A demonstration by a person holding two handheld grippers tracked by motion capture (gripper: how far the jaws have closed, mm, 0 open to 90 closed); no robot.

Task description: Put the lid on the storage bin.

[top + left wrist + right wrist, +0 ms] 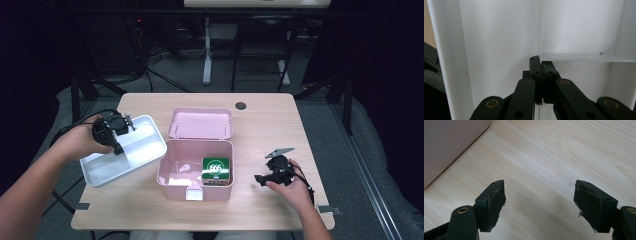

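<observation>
L gripper (118, 148) jaws clamped on white plastic tray's (150, 131) divider, beside open pink plastic box (172, 172) w/ green carton (216, 169). R gripper (539, 202) jaws apart over bare wood table (270, 120), right of box.

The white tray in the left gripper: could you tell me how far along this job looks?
Done: the pink box stands open, lid back, with a green packet inside. In hand: the left gripper is shut on the white tray's inner divider, the tray sitting beside the box. Left, probably: placing the tray and closing the lid. The right gripper waits open over bare table.
</observation>
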